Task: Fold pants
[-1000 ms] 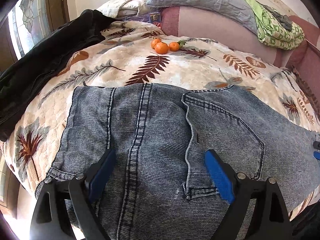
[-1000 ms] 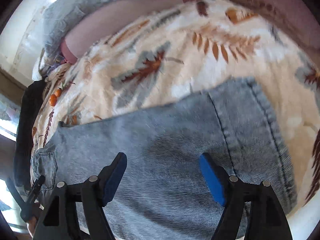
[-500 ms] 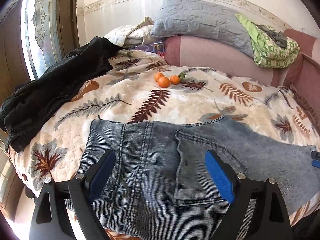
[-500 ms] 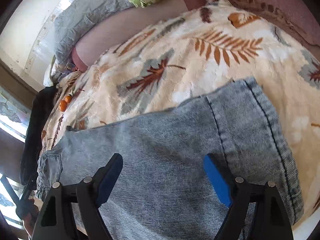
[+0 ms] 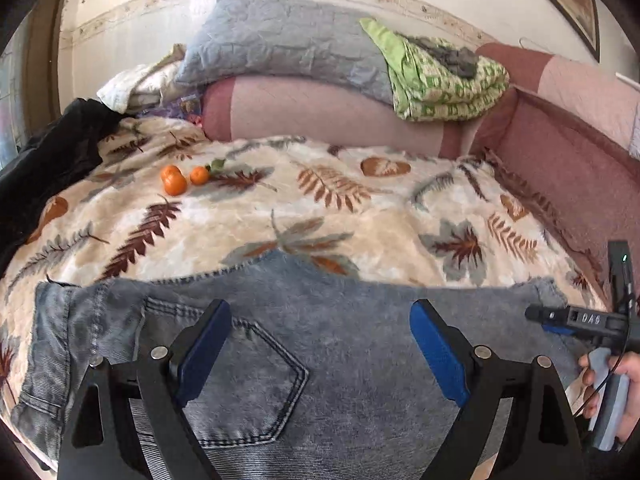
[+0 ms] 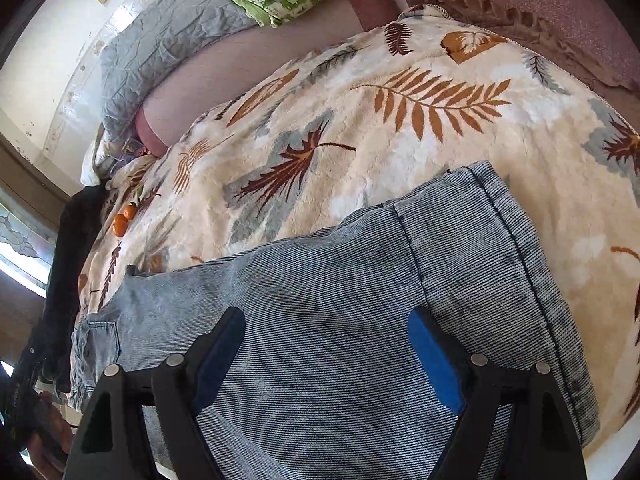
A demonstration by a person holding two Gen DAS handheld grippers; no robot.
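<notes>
Our left gripper (image 5: pixel 320 344) hangs with its jaws spread wide and nothing between them, the pants (image 5: pixel 340 340) lying flat on the leaf-print blanket (image 5: pixel 248 216) just beneath and ahead of it, back pocket (image 5: pixel 240 376) under its left finger. Our right gripper (image 6: pixel 326 354) has just been opening — its jaws too stand wide and empty over the leg end, the hem (image 6: pixel 532 292) off to its right. We judge one fold is laid and both hands have let go. Next we must pick new hold points — likely hem and waistband — and pinch through both layers so they don't slide apart.
</notes>
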